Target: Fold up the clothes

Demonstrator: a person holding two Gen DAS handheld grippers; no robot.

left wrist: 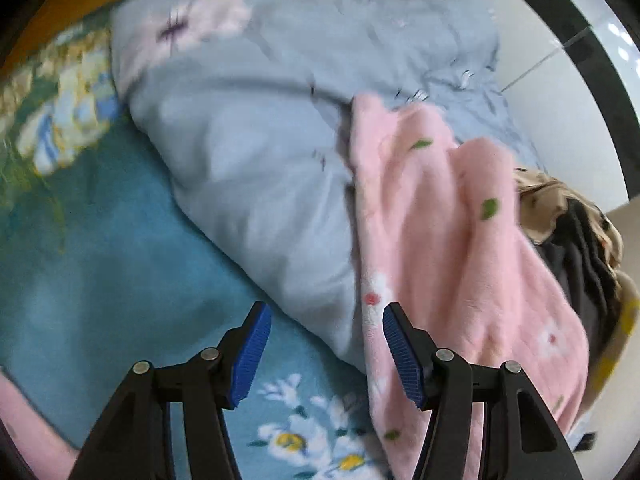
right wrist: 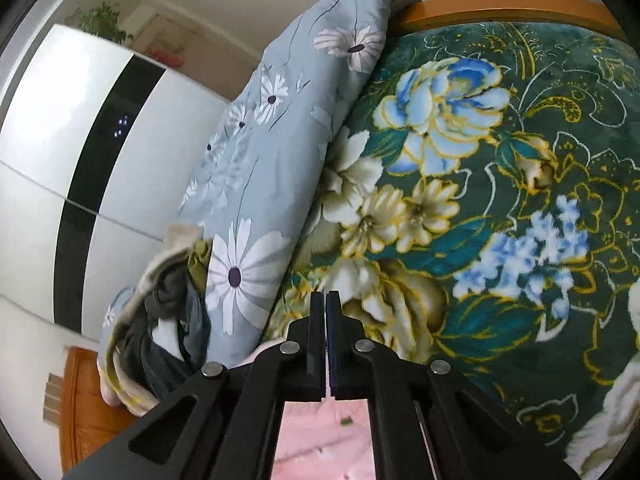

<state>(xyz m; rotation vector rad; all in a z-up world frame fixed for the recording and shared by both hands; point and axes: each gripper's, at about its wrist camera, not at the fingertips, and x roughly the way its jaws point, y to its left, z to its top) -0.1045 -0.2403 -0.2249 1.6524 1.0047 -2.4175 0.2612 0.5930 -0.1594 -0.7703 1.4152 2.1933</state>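
Note:
A pink fleece garment (left wrist: 460, 240) with small flowers and green leaves lies rumpled over the edge of a grey-blue quilt (left wrist: 260, 140). My left gripper (left wrist: 326, 312) hovers open just above it. Its right blue pad (left wrist: 404, 356) is over the garment's left edge, its left pad (left wrist: 250, 356) over the blue floral blanket (left wrist: 100, 260). Nothing is between the pads. In the right wrist view my right gripper (right wrist: 326, 300) is shut, its tips over the dark green floral blanket (right wrist: 480, 200). Pink cloth (right wrist: 320, 432) shows under its body; no cloth shows between the tips.
A heap of dark and beige clothes (left wrist: 580, 248) sits to the right of the pink garment, also seen as a clothes heap (right wrist: 160, 320) beside the rolled quilt (right wrist: 256, 184). A white cabinet with a black stripe (right wrist: 60, 120) stands beyond. An orange wooden headboard (right wrist: 500, 4) bounds the bed.

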